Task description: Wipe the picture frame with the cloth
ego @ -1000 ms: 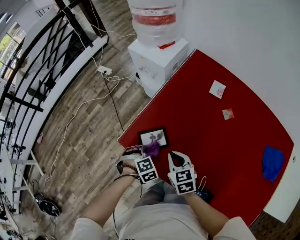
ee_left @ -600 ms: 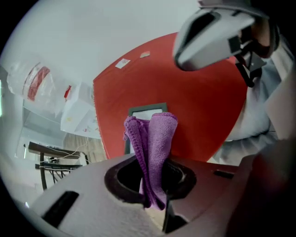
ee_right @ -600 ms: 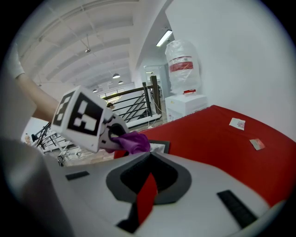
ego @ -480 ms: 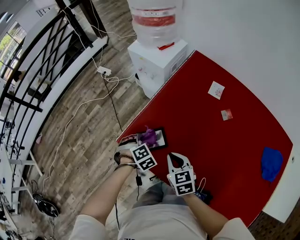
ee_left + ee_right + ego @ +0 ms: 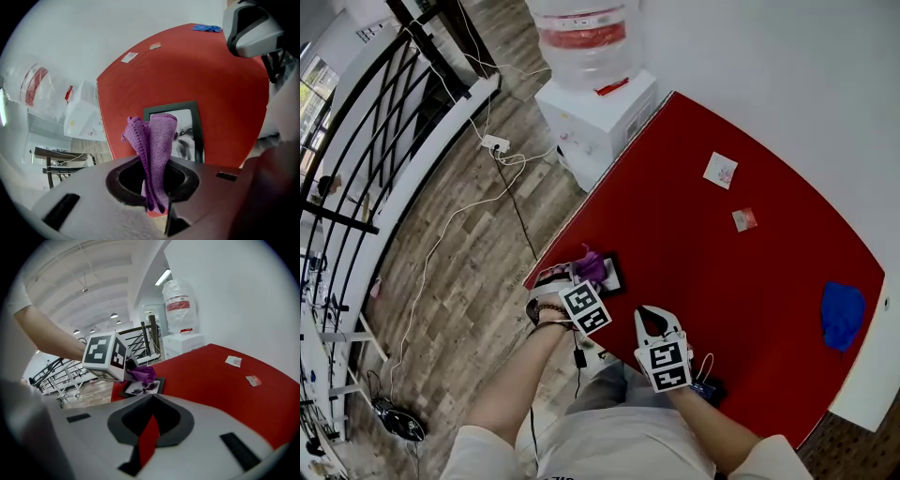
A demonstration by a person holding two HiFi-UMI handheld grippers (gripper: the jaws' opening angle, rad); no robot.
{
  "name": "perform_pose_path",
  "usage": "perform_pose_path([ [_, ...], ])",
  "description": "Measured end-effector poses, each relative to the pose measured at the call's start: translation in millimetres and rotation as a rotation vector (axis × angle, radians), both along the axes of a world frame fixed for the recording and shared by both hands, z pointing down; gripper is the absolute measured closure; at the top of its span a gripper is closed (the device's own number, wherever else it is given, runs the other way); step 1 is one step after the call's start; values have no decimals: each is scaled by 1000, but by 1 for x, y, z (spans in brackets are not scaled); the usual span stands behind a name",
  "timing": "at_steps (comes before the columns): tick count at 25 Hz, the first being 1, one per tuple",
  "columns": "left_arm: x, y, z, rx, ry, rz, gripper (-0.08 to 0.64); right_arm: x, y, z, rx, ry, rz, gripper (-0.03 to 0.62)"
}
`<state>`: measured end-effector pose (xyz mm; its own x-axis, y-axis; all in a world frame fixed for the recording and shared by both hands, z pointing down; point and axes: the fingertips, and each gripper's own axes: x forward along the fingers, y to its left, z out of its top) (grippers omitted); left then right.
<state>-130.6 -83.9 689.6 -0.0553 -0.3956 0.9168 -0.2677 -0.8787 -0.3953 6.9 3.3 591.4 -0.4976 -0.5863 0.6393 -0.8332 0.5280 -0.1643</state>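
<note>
A small black picture frame lies flat near the left corner of the red table. My left gripper is shut on a folded purple cloth, which sits over the frame's left part. In the left gripper view the purple cloth stands up out of the jaws, with the picture frame just behind it. My right gripper hovers by the table's near edge, to the right of the frame, shut and holding nothing. The right gripper view shows the left gripper with the cloth on the frame.
A blue cloth lies at the table's far right. Two small cards lie towards the wall. A water dispenser stands beyond the table's left end. Cables run over the wooden floor. A dark object lies by my right wrist.
My left gripper carried the purple cloth from the frame's near edge up across the frame, towards the table's left edge. The right gripper has stayed about where it was.
</note>
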Motion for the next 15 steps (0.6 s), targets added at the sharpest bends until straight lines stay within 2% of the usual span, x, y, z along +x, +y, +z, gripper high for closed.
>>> perform_pose_path([
  [9,14,69,2,-71,23,52,499,-10,-9,-4,21,-16,-23,588],
  [15,18,88,0,-83,39,59,500,-15,-5,-2,11,-20,-31,588],
])
